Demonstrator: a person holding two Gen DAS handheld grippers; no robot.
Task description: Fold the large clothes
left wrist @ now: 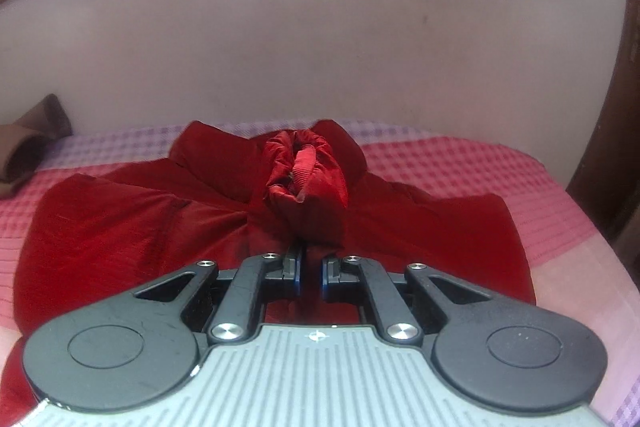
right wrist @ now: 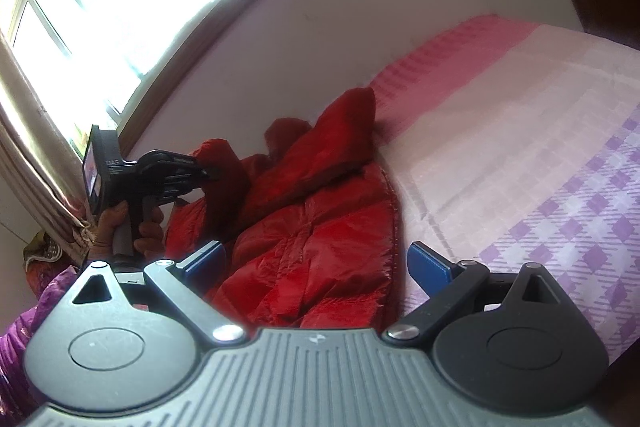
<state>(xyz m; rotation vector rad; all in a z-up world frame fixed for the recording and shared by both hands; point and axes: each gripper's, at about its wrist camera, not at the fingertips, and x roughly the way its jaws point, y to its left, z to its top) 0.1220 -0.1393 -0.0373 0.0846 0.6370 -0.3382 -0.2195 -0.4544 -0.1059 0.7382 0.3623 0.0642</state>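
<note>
- Your red quilted puffer jacket (right wrist: 320,227) lies rumpled on the pink-and-lilac checked bed cover (right wrist: 560,131), on the wall side of the bed, w/ one part flopped over its middle.
- Your left gripper (right wrist: 208,173), seen from the right wrist cam, has its jaws pinched tight on a bunched bit of the jacket – prob. a sleeve cuff, can't say for sure. The left cam shows that gathered bit sticking up just past the fingertips (left wrist: 294,259).
- Your right gripper (right wrist: 316,263) hangs over the jacket's near edge, jaws spread wide, nothing betw. them, pads clear of the fabric.
- Progress, as I judge it: early. No neat fold yet; the body is creased and lumpy.
- Left to do: lay the pinched part across the jacket, flatten, then fold the body over.
</note>
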